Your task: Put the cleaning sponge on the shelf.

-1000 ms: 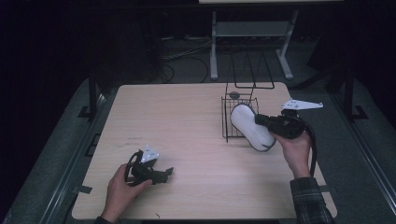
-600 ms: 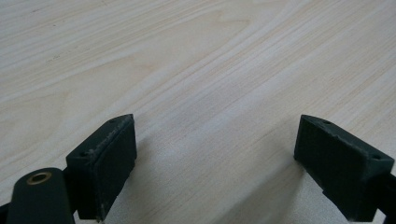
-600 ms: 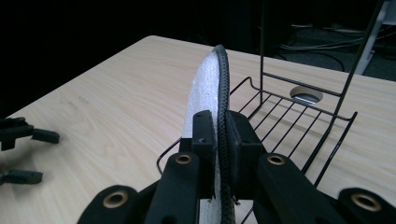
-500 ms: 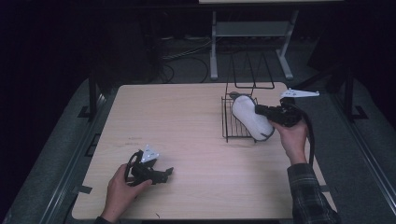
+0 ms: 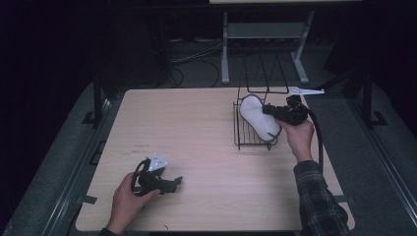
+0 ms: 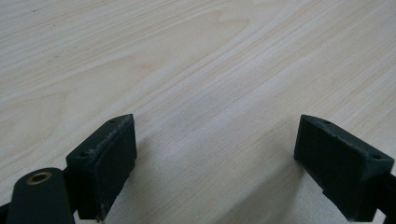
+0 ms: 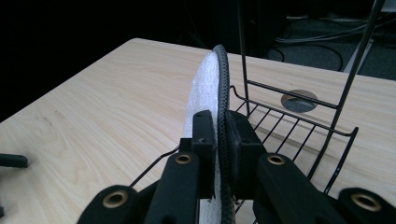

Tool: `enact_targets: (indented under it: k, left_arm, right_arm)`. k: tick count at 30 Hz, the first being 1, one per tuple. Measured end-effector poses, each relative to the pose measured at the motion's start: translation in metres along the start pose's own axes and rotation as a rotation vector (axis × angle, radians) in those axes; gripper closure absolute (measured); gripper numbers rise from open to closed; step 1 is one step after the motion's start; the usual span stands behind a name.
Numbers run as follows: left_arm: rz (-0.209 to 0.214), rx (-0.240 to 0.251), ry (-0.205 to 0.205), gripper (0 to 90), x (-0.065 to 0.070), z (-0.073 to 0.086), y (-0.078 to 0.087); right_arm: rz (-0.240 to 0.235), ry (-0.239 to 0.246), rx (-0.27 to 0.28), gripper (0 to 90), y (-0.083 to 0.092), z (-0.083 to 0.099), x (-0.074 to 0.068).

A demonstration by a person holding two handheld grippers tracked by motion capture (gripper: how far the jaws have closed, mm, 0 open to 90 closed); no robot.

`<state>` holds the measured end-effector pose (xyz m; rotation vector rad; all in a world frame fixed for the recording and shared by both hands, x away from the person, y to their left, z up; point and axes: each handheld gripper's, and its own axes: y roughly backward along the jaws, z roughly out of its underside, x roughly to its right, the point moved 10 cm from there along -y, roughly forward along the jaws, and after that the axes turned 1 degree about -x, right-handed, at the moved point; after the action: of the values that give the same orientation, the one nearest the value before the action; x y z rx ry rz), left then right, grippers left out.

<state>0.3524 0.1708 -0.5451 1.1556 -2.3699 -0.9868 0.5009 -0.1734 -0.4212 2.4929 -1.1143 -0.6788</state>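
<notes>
Right hand-held gripper (image 7: 219, 140) clamps white pad (image 5: 258, 119); over wire rack (image 5: 239, 129).

Surroundings: table and background fixtures, dim room.
Light wood table (image 5: 196, 128) occupies frame centre, with a round grey cable port (image 7: 299, 101) in its top. White metal stand (image 5: 263, 37) at upper centre; dark cables (image 5: 189, 56) lie on floor upper left of it.
</notes>
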Motion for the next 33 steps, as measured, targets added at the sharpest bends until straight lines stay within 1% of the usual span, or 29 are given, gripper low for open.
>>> enact_targets:
  k: [1, 2, 3, 5, 7, 8, 9, 10, 12, 15, 22, 27, 29, 31, 33]
  left_arm:
    - [0.000, 0.000, 0.000, 12.2, 0.000, 0.000, 0.000]
    - [0.000, 0.000, 0.000, 12.2, 0.000, 0.000, 0.000]
    - [0.001, 0.001, 0.000, 12.2, 0.000, 0.000, 0.000]
    - [0.001, 0.001, 0.000, 12.2, 0.000, 0.000, 0.000]
    - [0.000, 0.002, 0.000, 12.2, 0.000, 0.000, 0.000]
    - [0.001, 0.002, 0.001, 12.2, 0.000, 0.000, 0.000]
    - [0.001, 0.002, 0.001, 12.2, 0.000, 0.000, 0.000]
    - [0.001, 0.002, 0.001, 12.2, 0.000, 0.000, 0.000]
    - [0.001, 0.002, 0.001, 12.2, 0.000, 0.000, 0.000]
    - [0.000, 0.003, 0.001, 12.2, 0.000, 0.000, 0.000]
    - [0.000, 0.003, 0.001, 12.2, 0.000, 0.000, 0.000]
    - [-0.001, 0.003, 0.001, 12.2, 0.000, 0.000, 0.000]
    - [-0.001, 0.003, 0.001, 12.2, 0.000, 0.000, 0.000]
    - [-0.001, 0.003, 0.001, 12.2, 0.000, 0.000, 0.000]
    - [-0.001, 0.003, 0.001, 12.2, 0.000, 0.000, 0.000]
  right_arm:
    - [0.004, -0.008, -0.004, 82.8, -0.002, 0.000, 0.001]
    - [0.008, -0.006, -0.011, 82.9, -0.004, 0.001, 0.003]
    - [0.008, -0.016, -0.012, 82.8, -0.009, 0.000, 0.005]
    - [0.012, -0.022, -0.011, 82.9, -0.011, 0.000, 0.006]
    - [0.010, -0.024, -0.008, 82.8, -0.018, 0.002, 0.009]
    - [0.011, -0.038, -0.016, 82.8, -0.020, 0.004, 0.009]
    - [0.011, -0.038, -0.016, 82.8, -0.020, 0.004, 0.009]
    - [0.009, -0.046, -0.034, 82.8, -0.025, 0.007, 0.010]
    - [0.011, -0.039, -0.038, 82.8, -0.028, 0.009, 0.011]
    - [0.014, -0.037, -0.035, 82.7, -0.030, 0.009, 0.011]
    - [0.035, -0.045, -0.034, 81.2, -0.034, 0.011, 0.020]
    - [0.055, -0.040, -0.041, 79.9, -0.035, 0.014, 0.025]
    - [0.056, -0.042, -0.043, 79.5, -0.036, 0.015, 0.026]
    - [0.080, -0.024, -0.054, 78.4, -0.038, 0.017, 0.030]
    - [0.086, -0.027, -0.057, 77.8, -0.039, 0.019, 0.031]
